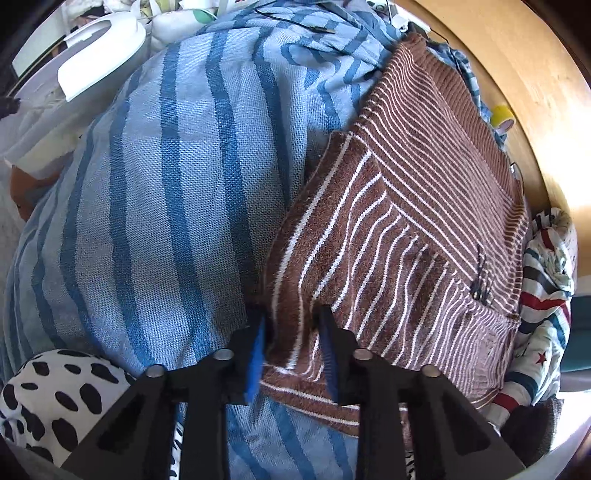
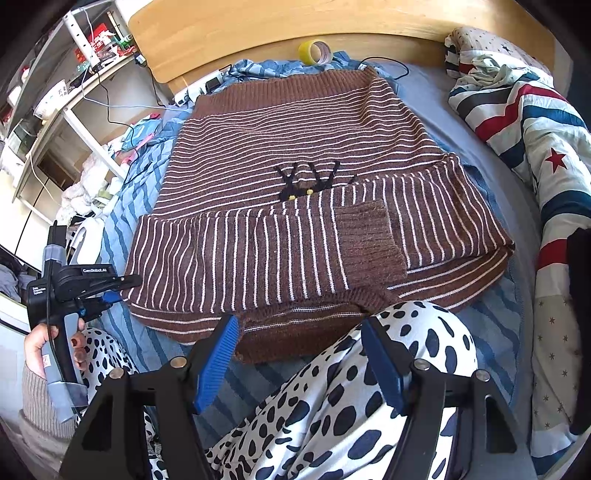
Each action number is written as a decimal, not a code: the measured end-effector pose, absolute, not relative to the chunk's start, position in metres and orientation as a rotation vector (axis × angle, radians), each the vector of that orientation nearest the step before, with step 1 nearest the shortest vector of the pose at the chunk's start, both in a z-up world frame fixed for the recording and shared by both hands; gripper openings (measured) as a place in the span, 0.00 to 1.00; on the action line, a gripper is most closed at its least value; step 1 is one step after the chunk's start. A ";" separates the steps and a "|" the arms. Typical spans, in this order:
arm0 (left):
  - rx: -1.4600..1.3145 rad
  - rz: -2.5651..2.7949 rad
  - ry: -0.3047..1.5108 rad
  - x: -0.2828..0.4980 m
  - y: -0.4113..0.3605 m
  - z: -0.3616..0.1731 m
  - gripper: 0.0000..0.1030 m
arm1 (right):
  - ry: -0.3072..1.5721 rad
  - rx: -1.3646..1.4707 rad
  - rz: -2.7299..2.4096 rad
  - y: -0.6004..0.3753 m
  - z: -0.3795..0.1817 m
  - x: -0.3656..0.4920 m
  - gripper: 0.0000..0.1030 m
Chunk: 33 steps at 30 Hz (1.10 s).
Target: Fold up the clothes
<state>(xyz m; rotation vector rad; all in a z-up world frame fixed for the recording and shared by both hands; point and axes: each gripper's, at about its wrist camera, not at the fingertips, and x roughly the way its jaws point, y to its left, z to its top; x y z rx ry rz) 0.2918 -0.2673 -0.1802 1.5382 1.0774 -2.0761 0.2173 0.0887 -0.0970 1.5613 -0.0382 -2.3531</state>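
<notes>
The brown striped sweater [image 2: 295, 206] lies flat on the bed's blue striped sheet [image 1: 155, 206], hem toward the wooden headboard [image 2: 295, 26], both sleeves already folded across the chest; this placement suggests the side folds are done and a lengthwise fold is next. The left gripper [image 1: 291, 354] has its jaws closed on the sweater's near left corner, knit bunched between the blue pads [image 1: 256, 362], presumably to lift that shoulder edge. The right gripper [image 2: 299, 362] hovers with jaws apart and nothing between them, above the collar edge and the person's spotted trouser leg [image 2: 369, 387], near the sweater's other shoulder. A yellow tape roll [image 2: 314, 51] rests by the headboard, clear of the work.
</notes>
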 end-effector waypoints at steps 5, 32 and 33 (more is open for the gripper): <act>1.527 -2.128 1.118 0.297 -0.264 -0.165 0.13 | -0.078 1.565 -2.349 0.096 -0.098 0.218 0.71; 1.718 -2.364 0.844 0.231 -0.151 -0.160 0.11 | -0.295 1.526 -2.346 0.139 -0.092 0.199 0.73; 1.716 -2.358 0.890 0.233 -0.155 -0.164 0.11 | -0.275 1.513 -2.342 0.133 -0.090 0.193 0.73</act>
